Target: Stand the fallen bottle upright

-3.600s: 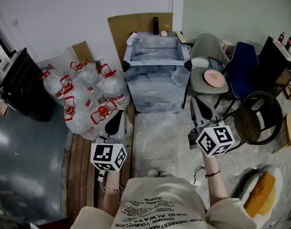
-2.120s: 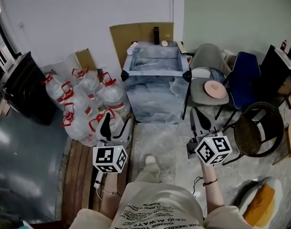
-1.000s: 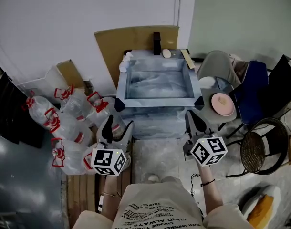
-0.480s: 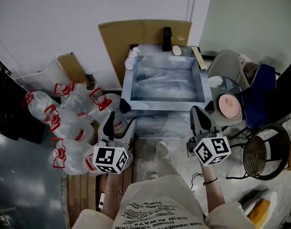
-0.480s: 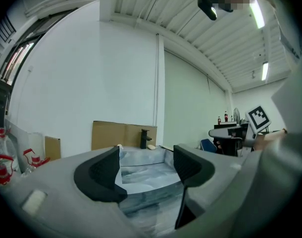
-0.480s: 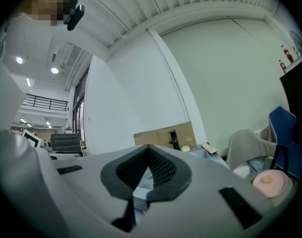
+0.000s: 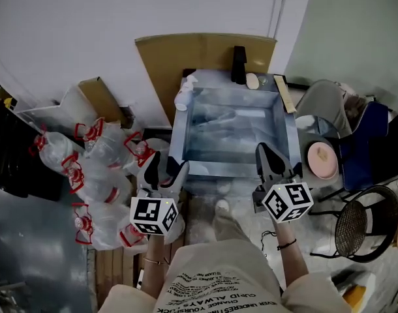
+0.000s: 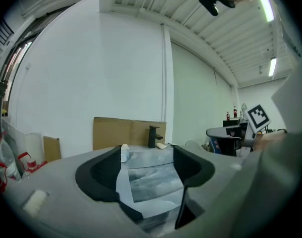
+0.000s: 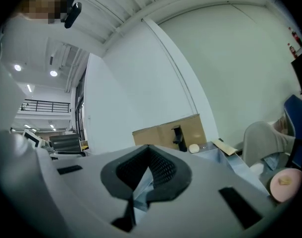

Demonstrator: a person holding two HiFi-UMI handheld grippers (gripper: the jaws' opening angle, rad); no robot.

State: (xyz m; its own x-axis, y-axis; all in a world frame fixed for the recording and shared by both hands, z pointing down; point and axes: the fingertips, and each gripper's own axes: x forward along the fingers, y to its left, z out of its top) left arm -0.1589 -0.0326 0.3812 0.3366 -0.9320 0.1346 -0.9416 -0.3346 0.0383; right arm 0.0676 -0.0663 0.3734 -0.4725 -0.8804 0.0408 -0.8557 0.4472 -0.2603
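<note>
My left gripper (image 7: 166, 163) is at the sink's (image 7: 218, 169) front, jaws apart, empty, ready for the white bottle (image 7: 181, 97) lying on the far-left rim corner. Right gripper (image 7: 264, 152) clenched, empty, prob. spare.

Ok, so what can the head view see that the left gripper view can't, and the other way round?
Only the head view shows the pink plate and the black wire chair. Only the left gripper view shows the ceiling lights. Both show the marble sink, the black tap, the white bottle lying on the sink's back left corner, and the red-capped water jugs.
</note>
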